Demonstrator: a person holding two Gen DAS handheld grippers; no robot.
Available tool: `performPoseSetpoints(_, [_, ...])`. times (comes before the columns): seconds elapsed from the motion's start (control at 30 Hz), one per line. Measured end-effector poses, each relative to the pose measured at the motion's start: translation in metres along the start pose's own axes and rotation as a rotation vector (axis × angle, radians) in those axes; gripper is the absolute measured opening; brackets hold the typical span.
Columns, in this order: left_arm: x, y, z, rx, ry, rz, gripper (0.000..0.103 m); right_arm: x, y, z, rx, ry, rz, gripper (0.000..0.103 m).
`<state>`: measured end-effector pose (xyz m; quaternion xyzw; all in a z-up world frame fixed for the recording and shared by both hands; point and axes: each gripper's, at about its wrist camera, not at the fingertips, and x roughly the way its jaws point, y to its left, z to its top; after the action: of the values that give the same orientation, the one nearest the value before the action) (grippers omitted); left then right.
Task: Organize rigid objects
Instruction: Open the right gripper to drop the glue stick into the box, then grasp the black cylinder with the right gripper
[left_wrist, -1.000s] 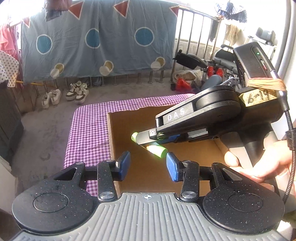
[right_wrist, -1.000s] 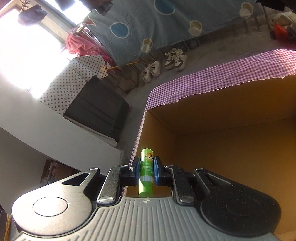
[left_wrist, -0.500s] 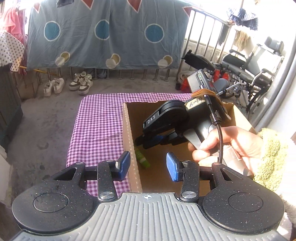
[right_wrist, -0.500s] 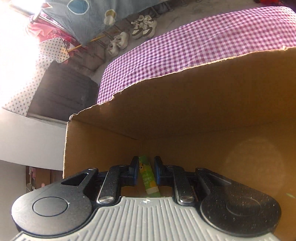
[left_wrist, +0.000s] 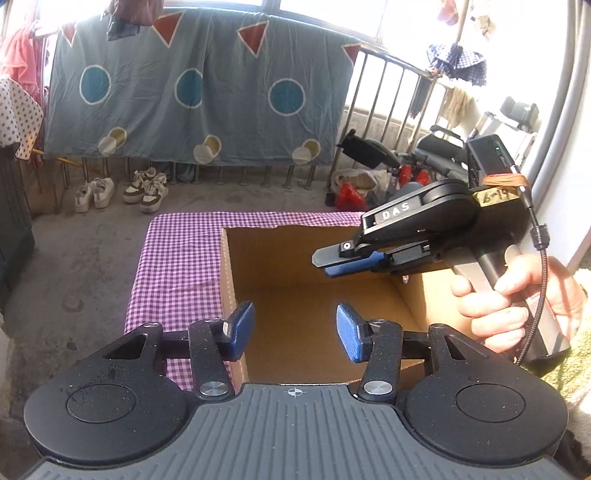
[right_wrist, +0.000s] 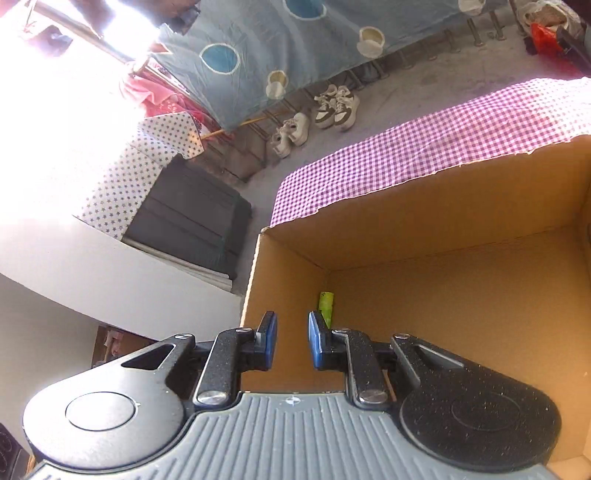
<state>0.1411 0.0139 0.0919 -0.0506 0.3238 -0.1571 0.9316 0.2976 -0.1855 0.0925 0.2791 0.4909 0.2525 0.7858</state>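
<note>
The left gripper (left_wrist: 294, 331) stands part open with nothing between its pads, its jaws having just been widening, over the open cardboard box (left_wrist: 229, 280). The right gripper (right_wrist: 291, 340), gripped by a hand (left_wrist: 517, 306), shows a narrow gap and holds nothing. The box sits on a purple checked cloth (left_wrist: 177, 258) on a concrete balcony floor, with shoes (left_wrist: 146, 186) and a hung blue sheet (left_wrist: 192, 92) beyond. The green glue stick (right_wrist: 326, 306) lies on the box floor in the far left corner, its long axis along the left wall, pointing away. A second ago the right gripper clamped it; now it lies free.
</note>
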Motion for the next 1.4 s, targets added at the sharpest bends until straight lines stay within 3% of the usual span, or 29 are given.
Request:
performPoseSetpoints(0.23, [-0.022, -0.032, -0.023, 0.029, 0.013, -0.105, 0.054, -0.111, -0.009, -0.074, -0.017, -0.118, 0.147, 0.020])
performPoseSetpoints(0.4, [-0.011, -0.057, -0.054, 0.062, 0.094, -0.172, 0.054, -0.153, -0.035, -0.135, 0.008, -0.193, 0.122, 0.020])
performPoseSetpoints(0.6, [0.028, -0.098, -0.108, 0.138, 0.220, -0.239, 0.054, -0.132, -0.069, -0.193, 0.018, -0.168, -0.054, 0.021])
performPoseSetpoints(0.8, [0.068, -0.130, -0.149, 0.221, 0.331, -0.246, 0.051, -0.098, -0.085, -0.215, -0.050, -0.069, -0.175, 0.020])
performPoseSetpoints(1.13, [0.086, -0.138, -0.158, 0.190, 0.371, -0.254, 0.047, -0.067, -0.093, -0.213, -0.116, -0.002, -0.202, 0.018])
performPoseSetpoints(1.4, [0.092, -0.141, -0.158, 0.198, 0.390, -0.227, 0.047, -0.077, -0.114, -0.221, 0.026, -0.009, -0.142, 0.018])
